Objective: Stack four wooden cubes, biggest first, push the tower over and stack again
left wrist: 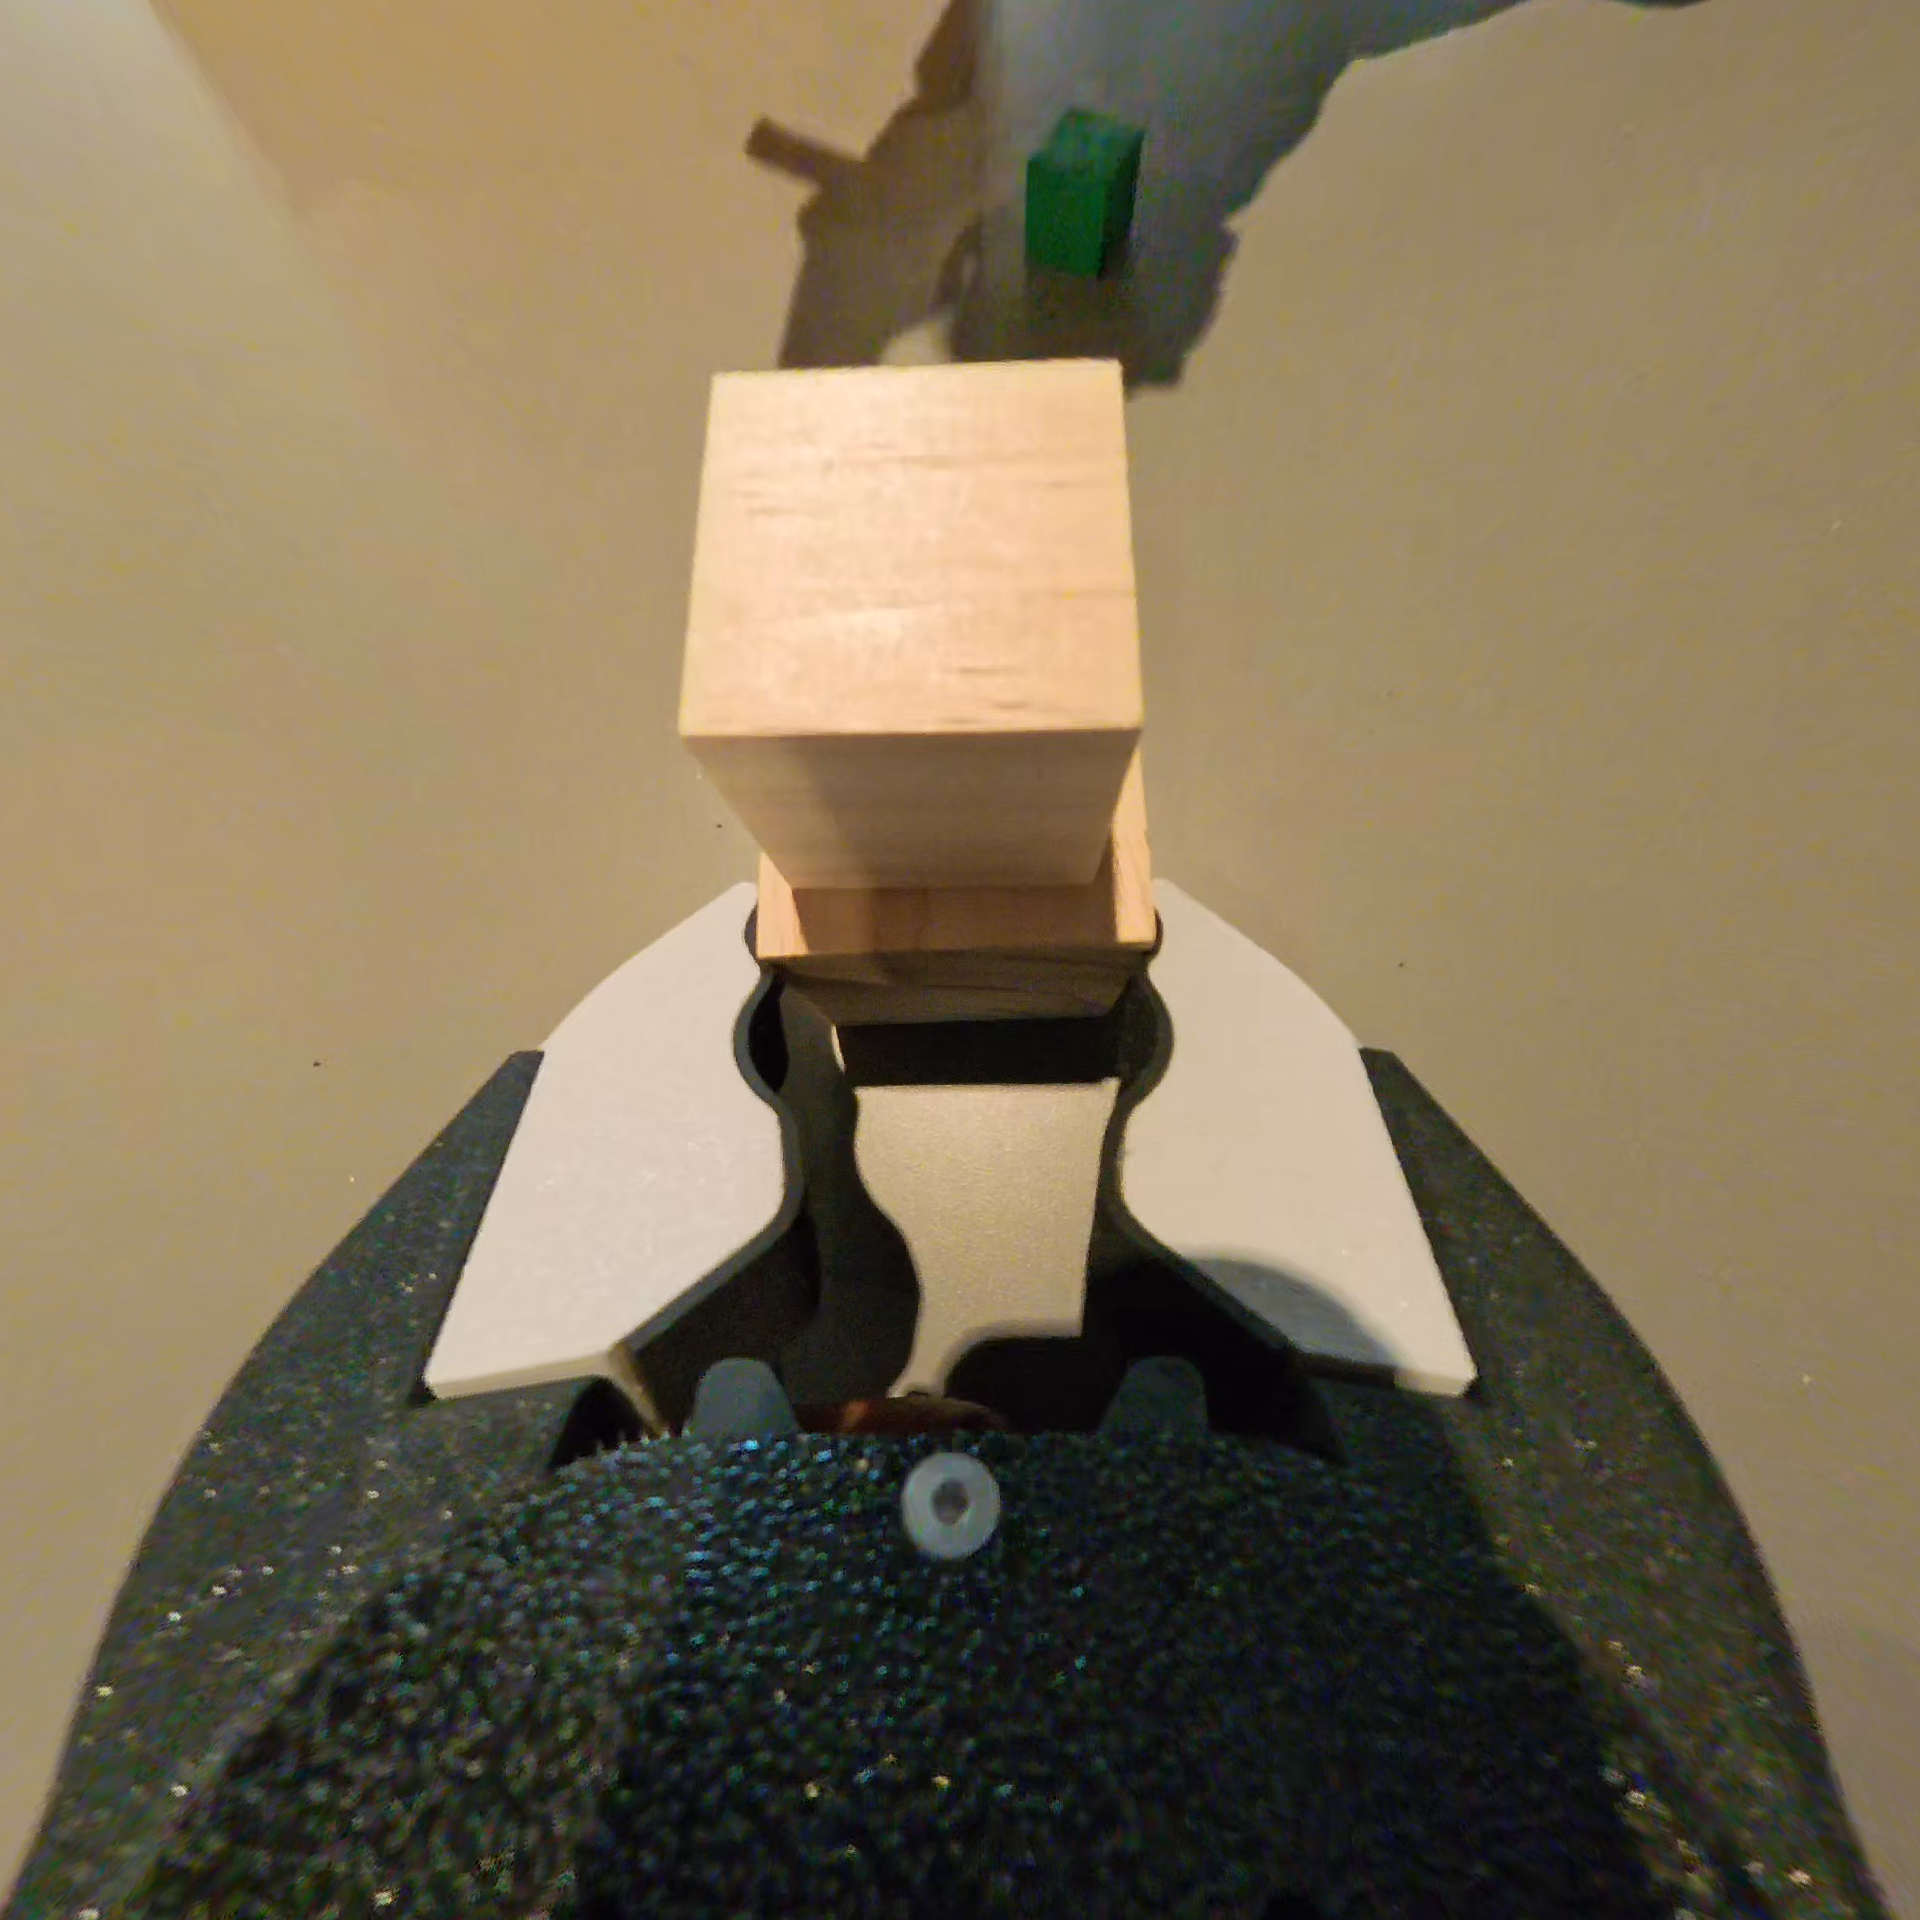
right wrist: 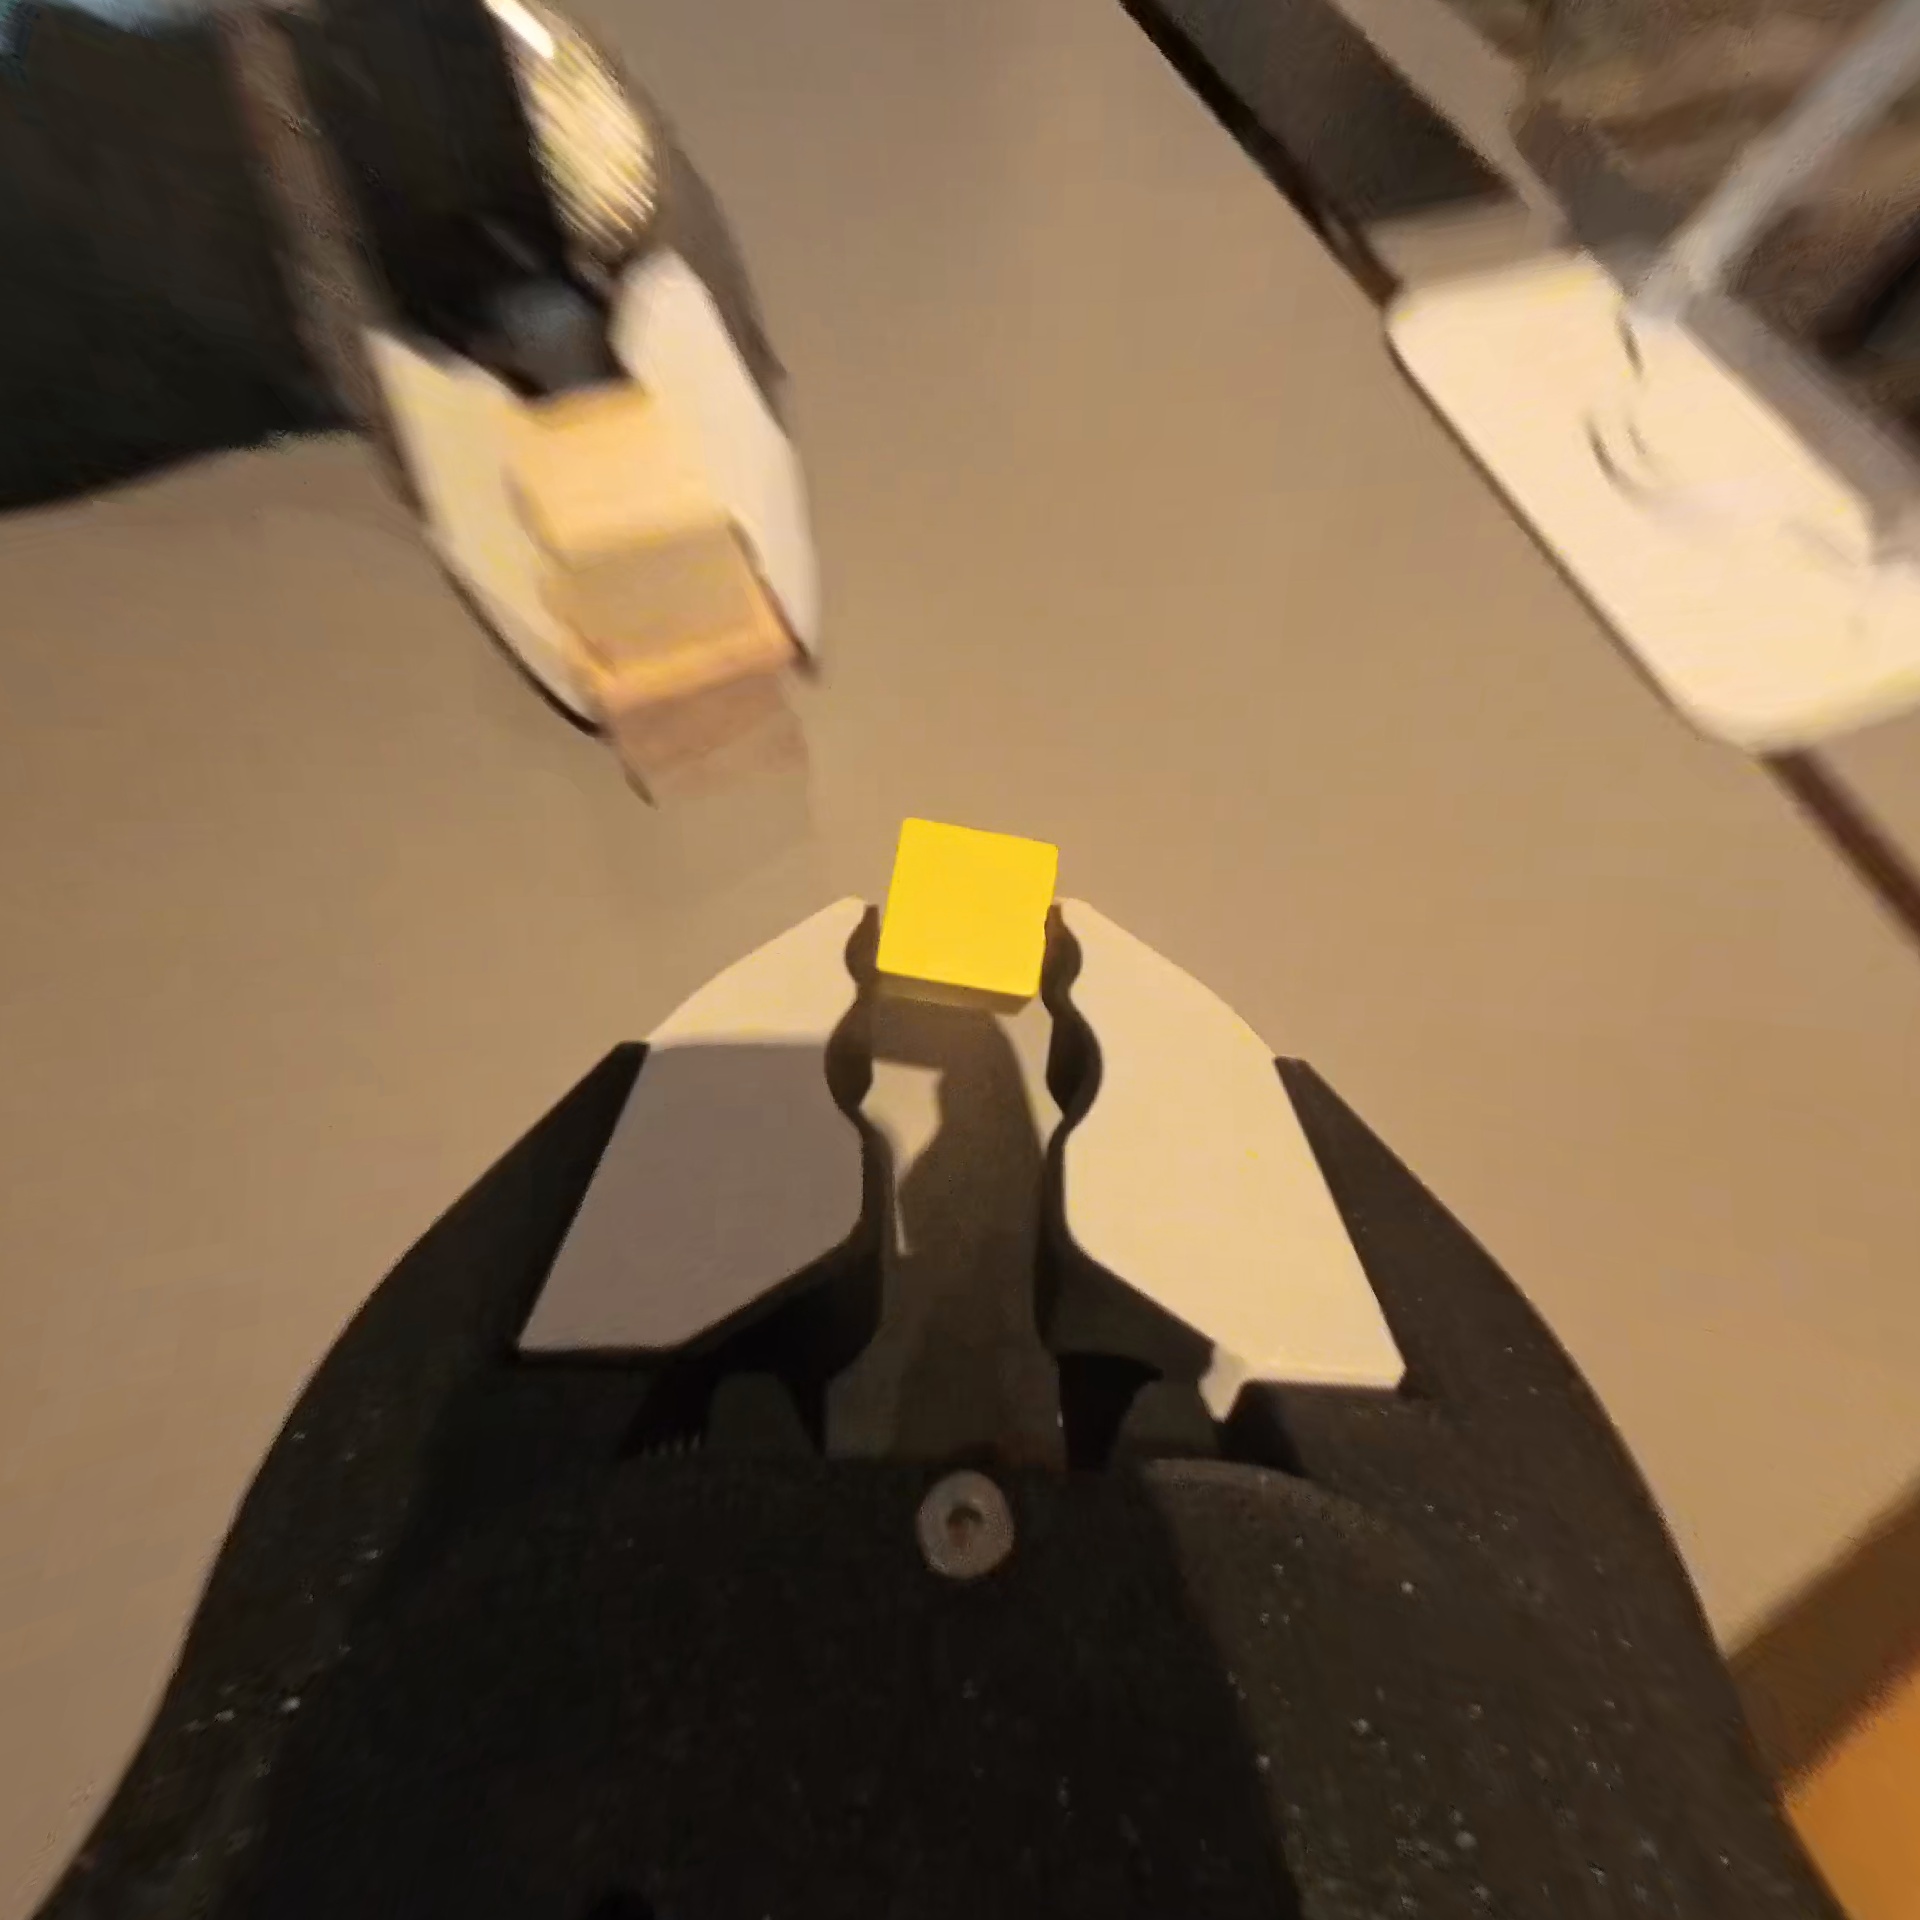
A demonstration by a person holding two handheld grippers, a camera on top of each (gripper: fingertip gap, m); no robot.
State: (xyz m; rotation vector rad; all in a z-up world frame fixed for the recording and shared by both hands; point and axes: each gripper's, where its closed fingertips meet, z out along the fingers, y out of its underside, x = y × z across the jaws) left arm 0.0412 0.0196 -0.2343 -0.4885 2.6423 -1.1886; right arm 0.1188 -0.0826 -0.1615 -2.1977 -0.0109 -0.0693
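Left wrist view. My left gripper (left wrist: pixel 954 940) is clenched on a plain wooden cube (left wrist: pixel 951 935), which sits between the two white fingertips (left wrist: pixel 665 1039) and touches both. A second, paler wooden cube (left wrist: pixel 904 613) appears just beyond the held one, overlapping it and extending forward of the fingertips; from this angle I cannot tell for certain whether it rests on the gripped cube or merely lies ahead of it. Far beyond the fingers, slightly to their right, a green cube (left wrist: pixel 1081 197) stands alone on the beige table (left wrist: pixel 312 623), well apart from the wooden pair. Hard shadows fall on the table around it.

Right wrist view. My right gripper (right wrist: pixel 964 920) grasps a small yellow cube (right wrist: pixel 966 909), pinched at the very tips, with both white fingers (right wrist: pixel 1164 1039) touching its sides. The cube's top face is tilted slightly relative to the fingers. Ahead of these fingers and to their left, the left gripper (right wrist: pixel 665 582) appears blurred, with pale wood (right wrist: pixel 675 623) showing between its fingers and projecting past their tips. The yellow cube lies near that wood but apart from it. Ahead and to the right, a blurred white and dark object (right wrist: pixel 1662 499) crosses the upper corner; I cannot tell what it is. The table (right wrist: pixel 1143 520) fills the background between them.
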